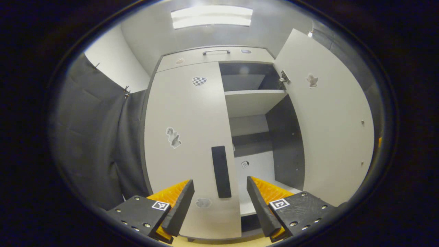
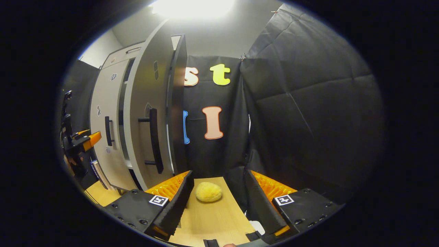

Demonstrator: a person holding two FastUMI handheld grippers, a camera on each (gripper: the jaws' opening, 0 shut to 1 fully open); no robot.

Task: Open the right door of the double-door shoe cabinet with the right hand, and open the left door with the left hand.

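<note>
Right door [image 1: 329, 120] open, left door [image 1: 188, 137] closed, yellow sponge [image 2: 208, 191] on floor

Matt smooth cabinet doors [image 1: 188, 130]; wood-grain floor [image 2: 212, 216]

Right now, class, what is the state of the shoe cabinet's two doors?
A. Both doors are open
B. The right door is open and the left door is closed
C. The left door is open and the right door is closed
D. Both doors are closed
B: in the left gripper view the right door is swung out, baring the shelves, while the left door lies flush with its handle ungrasped.
</note>
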